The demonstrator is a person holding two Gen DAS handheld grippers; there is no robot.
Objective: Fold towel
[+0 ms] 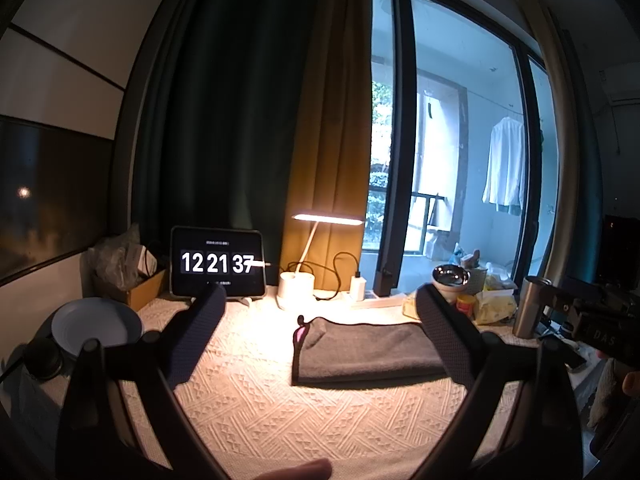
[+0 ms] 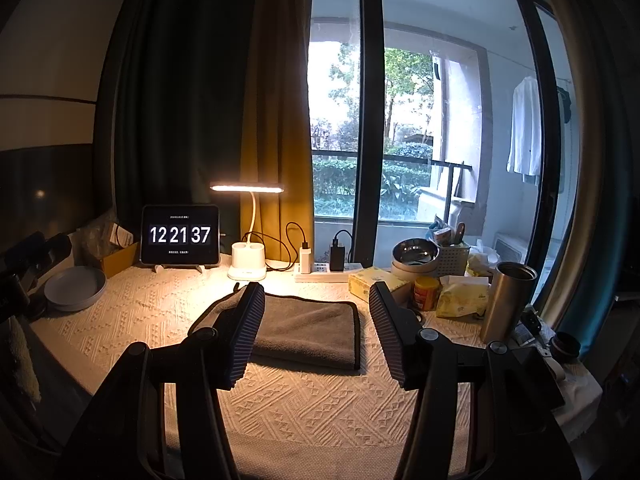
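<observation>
A grey towel (image 1: 366, 354) lies folded into a flat rectangle on the cream woven tablecloth (image 1: 260, 400), with a pink loop tab at its far left corner. It also shows in the right wrist view (image 2: 308, 330). My left gripper (image 1: 320, 300) is open and empty, raised above the table, with the towel between its fingers and toward the right one. My right gripper (image 2: 316, 292) is open and empty, held above the towel's near side. The right gripper's body shows at the right edge of the left wrist view (image 1: 596, 320).
At the back stand a tablet clock (image 2: 180, 235), a lit desk lamp (image 2: 247, 240) and a power strip (image 2: 326, 272). A grey plate (image 2: 75, 288) lies at the left. Steel bowls (image 2: 414, 258), a steel tumbler (image 2: 506, 304) and snack packs (image 2: 462, 296) crowd the right.
</observation>
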